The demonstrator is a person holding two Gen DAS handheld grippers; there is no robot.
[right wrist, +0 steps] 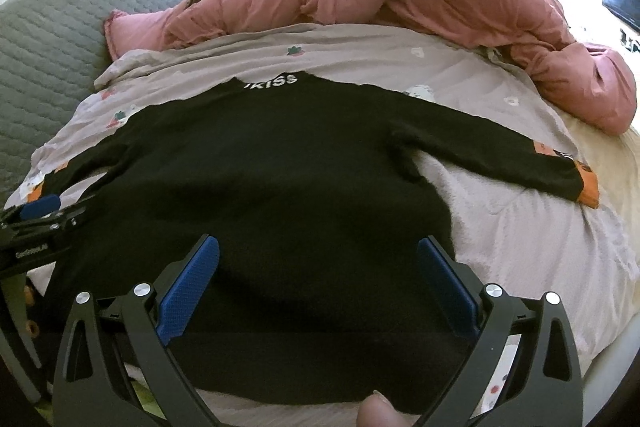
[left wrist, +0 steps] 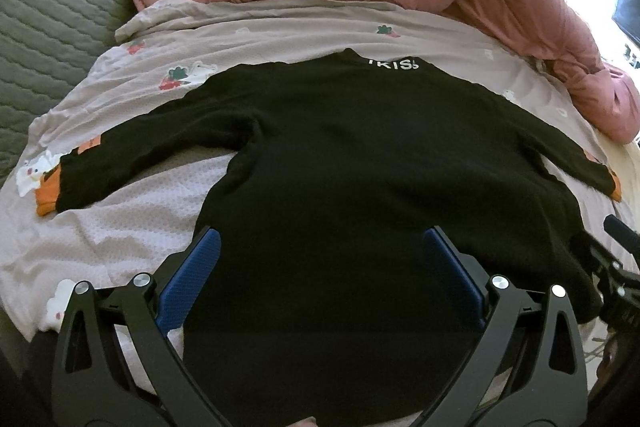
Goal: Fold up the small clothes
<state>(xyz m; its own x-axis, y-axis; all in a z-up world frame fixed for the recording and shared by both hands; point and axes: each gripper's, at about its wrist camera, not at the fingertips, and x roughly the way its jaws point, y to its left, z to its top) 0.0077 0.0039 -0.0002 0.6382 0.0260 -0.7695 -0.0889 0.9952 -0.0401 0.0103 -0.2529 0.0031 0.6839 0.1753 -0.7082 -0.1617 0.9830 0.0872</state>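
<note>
Black sweater [left wrist: 360,155] spread flat on the printed bedsheet [left wrist: 280,27]; its hem is cut off at 6 o'clock. Left gripper [left wrist: 320,239] and right gripper [right wrist: 318,247], fingers spread wide, hover over its lower body, holding nothing.

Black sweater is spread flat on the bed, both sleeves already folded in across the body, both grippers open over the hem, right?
Not quite: the black sweater's sleeves lie spread outward, per both wrist views. The left gripper and right gripper are open over the hem.
</note>
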